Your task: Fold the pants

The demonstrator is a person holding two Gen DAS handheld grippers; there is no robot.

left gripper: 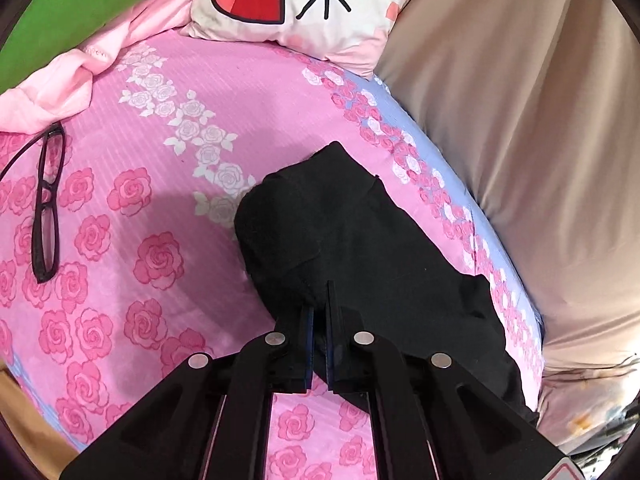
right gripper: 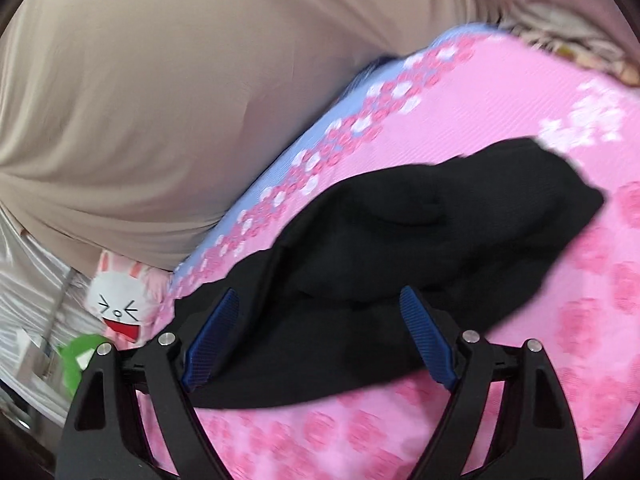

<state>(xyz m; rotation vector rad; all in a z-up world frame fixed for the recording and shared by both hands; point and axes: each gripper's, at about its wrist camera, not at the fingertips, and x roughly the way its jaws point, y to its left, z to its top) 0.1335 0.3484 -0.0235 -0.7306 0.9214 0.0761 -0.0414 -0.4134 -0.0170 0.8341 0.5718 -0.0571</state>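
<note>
Black pants lie bunched on the pink rose-print bedsheet, near its blue edge. In the left wrist view my left gripper is shut on a fold of the pants at their near end, with dark cloth pinched between its blue pads. In the right wrist view the pants spread across the middle, slightly blurred. My right gripper stands wide open just over their near edge. Its blue pads are far apart and grip nothing.
Dark-framed glasses lie on the sheet at the left. A cartoon-print pillow and a pale pink cloth sit at the far end. A person's beige garment fills the right side, close to the bed's edge. A bunny-print cushion shows at lower left.
</note>
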